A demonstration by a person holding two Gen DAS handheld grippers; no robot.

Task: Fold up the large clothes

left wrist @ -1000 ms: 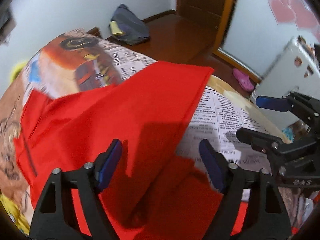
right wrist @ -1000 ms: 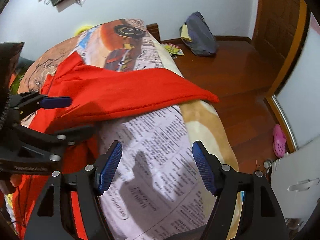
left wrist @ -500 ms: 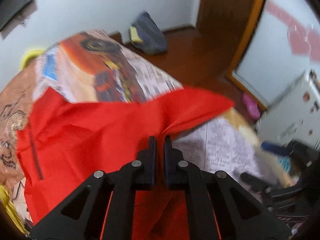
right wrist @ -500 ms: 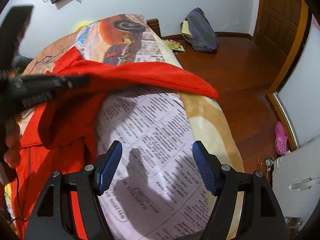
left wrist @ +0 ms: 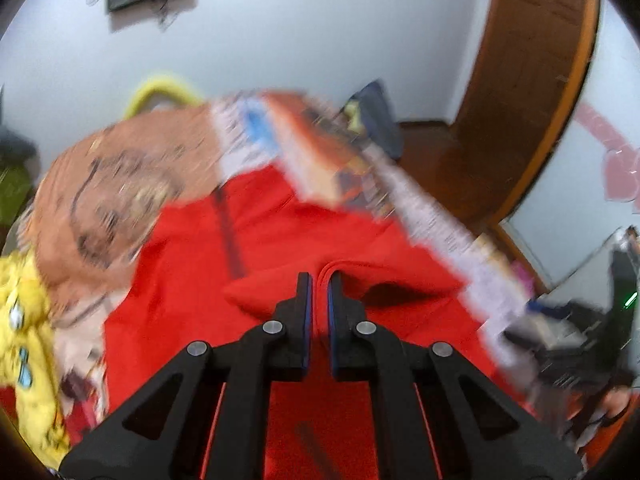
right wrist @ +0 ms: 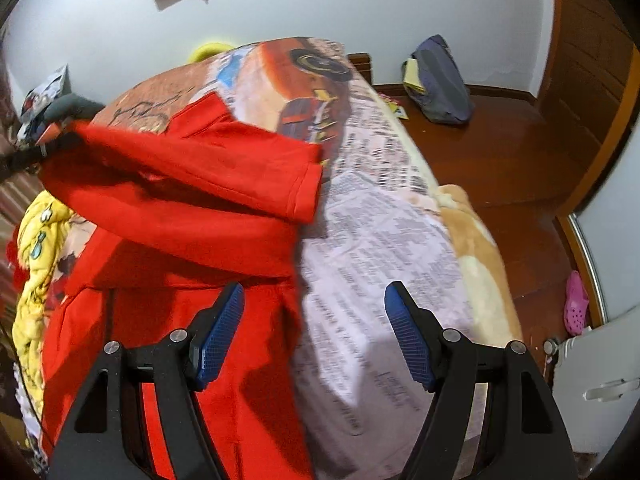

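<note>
A large red garment (left wrist: pixel 280 248) lies spread on a bed with a printed blanket (right wrist: pixel 380 240). My left gripper (left wrist: pixel 319 280) is shut on a fold of the red cloth and holds it lifted over the rest of the garment. In the right wrist view the lifted red sleeve (right wrist: pixel 224 176) hangs across from the left, its hemmed end free near the middle of the bed. My right gripper (right wrist: pixel 314 312) is open above the garment's right edge and the blanket, with nothing pinched between its blue pads (right wrist: pixel 218 340).
Yellow cartoon cloth (right wrist: pixel 36 248) lies at the bed's left side. Wooden floor (right wrist: pixel 500 160) runs along the right, with a dark bag (right wrist: pixel 440 80) against the wall, a pink shoe (right wrist: pixel 576 300) and a white cabinet (right wrist: pixel 596 384) near the bed's corner.
My left gripper shut on the red cloth, then carried it up and leftward across the garment, so the sleeve end slid left off the newsprint area. My right gripper stayed open and shifted slightly.
</note>
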